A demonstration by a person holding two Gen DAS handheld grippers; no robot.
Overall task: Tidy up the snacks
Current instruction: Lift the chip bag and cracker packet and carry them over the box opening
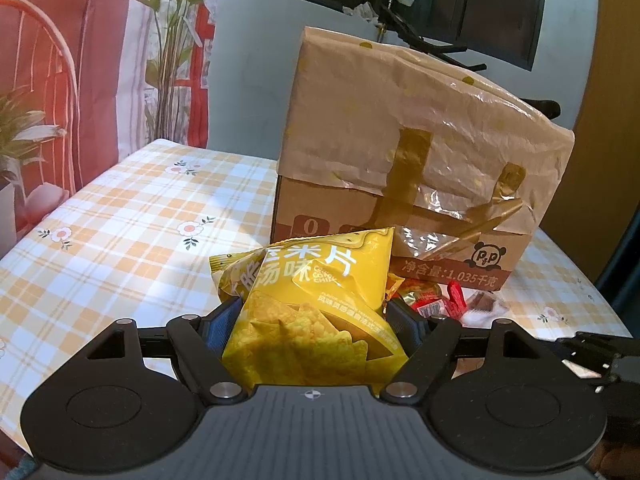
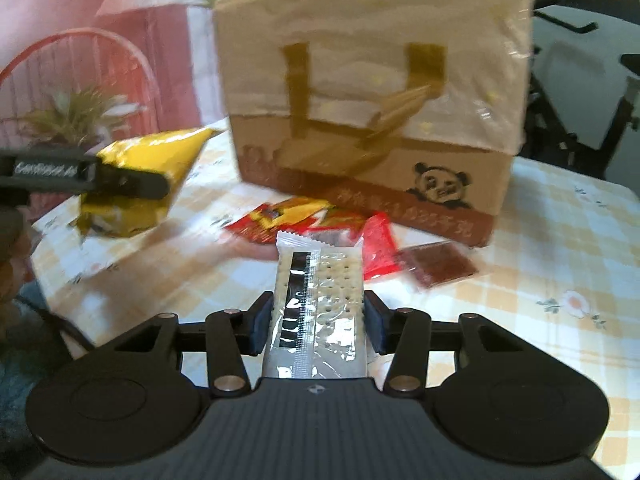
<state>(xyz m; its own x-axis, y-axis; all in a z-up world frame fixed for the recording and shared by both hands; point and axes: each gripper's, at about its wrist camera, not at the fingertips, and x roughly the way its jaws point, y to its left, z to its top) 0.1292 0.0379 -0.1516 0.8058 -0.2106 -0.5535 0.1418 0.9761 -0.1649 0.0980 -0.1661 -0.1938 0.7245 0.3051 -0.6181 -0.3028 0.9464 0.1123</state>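
Snacks lie scattered on a checked tabletop [image 1: 120, 216] in front of a cardboard box [image 1: 400, 152] that has crinkled plastic film taped over its upper part and a panda printed low on its near face.

The left tool [image 1: 310, 312] is clamped on a yellow bag of corn chips [image 1: 308, 308]; its two fingers press into the bag's sides, and the bag bulges between them. In the right wrist view this same bag [image 2: 140, 184] hangs clear above the tabletop at the far left, with the left tool [image 2: 132, 180] pinching it from the side.

The right tool [image 2: 318, 320] is clamped on a clear-wrapped pack of crackers [image 2: 318, 300]. The pack lies lengthwise between the fingers, its sealed white end pointing away toward the box, and both pads touch its long edges. The far part of this view is blurred.

Beyond the cracker pack, small red packets [image 2: 280, 220] lie in a loose heap on the tabletop, close to the base of the box. One red packet [image 2: 378, 248] sits just right of the cracker pack's far end. Right of that lies a flat brown packet in clear wrap [image 2: 438, 266], near the box's right corner. In the left wrist view the red packets [image 1: 432, 300] show to the right of the chip bag, partly hidden behind it.

A patterned curtain [image 1: 100, 60] hangs beyond the tabletop on the left.
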